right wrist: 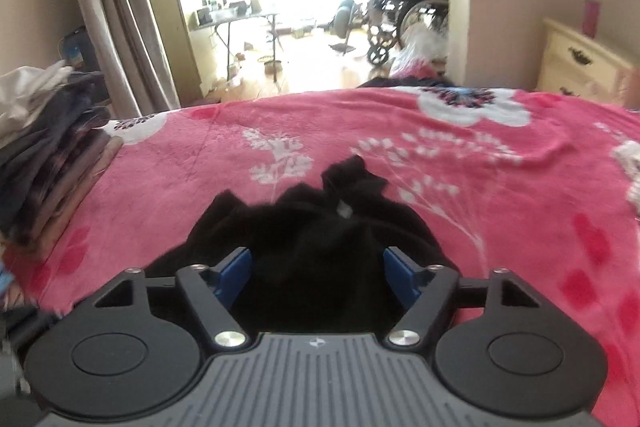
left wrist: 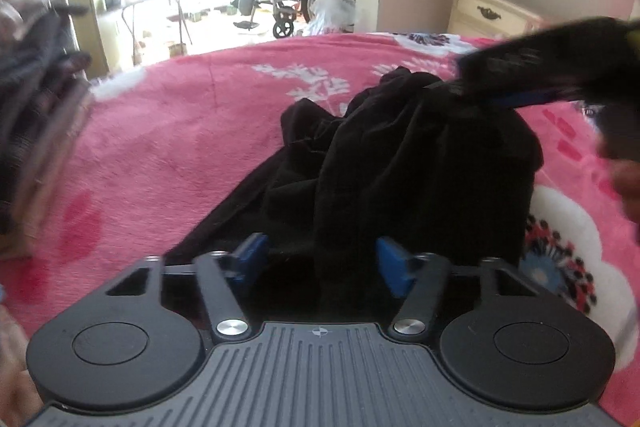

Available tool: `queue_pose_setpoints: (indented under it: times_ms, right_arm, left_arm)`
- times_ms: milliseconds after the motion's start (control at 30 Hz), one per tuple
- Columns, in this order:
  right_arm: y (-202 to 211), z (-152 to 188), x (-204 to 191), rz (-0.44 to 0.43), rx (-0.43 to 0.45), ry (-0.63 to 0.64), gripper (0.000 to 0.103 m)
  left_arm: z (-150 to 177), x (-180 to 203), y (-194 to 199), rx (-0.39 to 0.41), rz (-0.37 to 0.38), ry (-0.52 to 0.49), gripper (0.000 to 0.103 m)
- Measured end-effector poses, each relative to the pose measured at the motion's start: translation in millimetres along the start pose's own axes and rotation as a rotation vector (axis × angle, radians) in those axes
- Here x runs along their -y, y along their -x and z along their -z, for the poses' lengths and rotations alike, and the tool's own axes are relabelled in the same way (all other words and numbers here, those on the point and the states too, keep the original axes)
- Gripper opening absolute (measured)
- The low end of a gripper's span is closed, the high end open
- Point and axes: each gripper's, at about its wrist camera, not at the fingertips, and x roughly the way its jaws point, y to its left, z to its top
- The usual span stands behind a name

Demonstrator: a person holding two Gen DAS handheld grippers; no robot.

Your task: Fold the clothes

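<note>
the black cloth (left wrist: 400, 163) lies bunched on the pink blanket (left wrist: 180, 115). it looks soft, floppy and light, so grab an edge. the left tongs (left wrist: 318, 261) are wide open over it, holding nothing. the right tongs (right wrist: 316, 277) look open around a bunch

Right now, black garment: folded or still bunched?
Bunched, not folded: the black garment sits in a crumpled heap on the pink blanket, ragged edges showing.
</note>
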Motion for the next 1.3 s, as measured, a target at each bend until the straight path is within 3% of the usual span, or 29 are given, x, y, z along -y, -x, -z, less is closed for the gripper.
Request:
queue_pose_setpoints:
  times_ms: [67,133,200,233,333,467,733,867,1000,1100,1200,1300]
  right_arm:
    - [-5,-3,5,-0.03,-0.006,-0.011,0.059]
    - [-11,-5,11,-0.061,-0.012,-0.022,0.022]
    - [-16,-8,16,-0.091,-0.018,-0.033,0.005]
    - [-19,-9,19,-0.107,-0.021,-0.038,0.004]
    - [24,6,37,-0.15,0.024,-0.096,0.003]
    - [81,38,59,-0.158,0.038,-0.165,0.003]
    - [148,119,80,0.033,-0.112,-0.319,0.003]
    - [150,144,82,0.125,-0.156,-0.333,0.002]
    - [152,153,87,0.166,-0.138,-0.378,0.003]
    - [157,156,92,0.174,-0.112,-0.434,0.006]
    - [169,157,97,0.168,-0.064,-0.509,0.018]
    - [187,157,101,0.184,0.004,-0.548,0.019]
  left_arm:
    - [2,0,-2,0.012,0.017,0.008,0.021]
    - [5,1,5,0.027,0.055,0.013,0.007]
    - [7,3,12,0.043,0.094,0.017,0.004]
    - [9,5,19,0.057,0.13,0.007,0.003]
    - [19,12,42,0.085,0.26,-0.045,0.002]
    - [38,18,55,-0.003,0.467,-0.069,0.001]
    - [76,35,51,-0.229,0.728,-0.171,0.0]
    - [89,42,55,-0.273,0.808,-0.226,0.0]
    - [104,50,59,-0.366,0.869,-0.276,0.001]
    - [110,54,72,-0.383,0.862,-0.305,0.004]
    - [108,50,79,-0.38,0.849,-0.302,0.018]
    - [100,43,84,-0.34,0.799,-0.279,0.022]
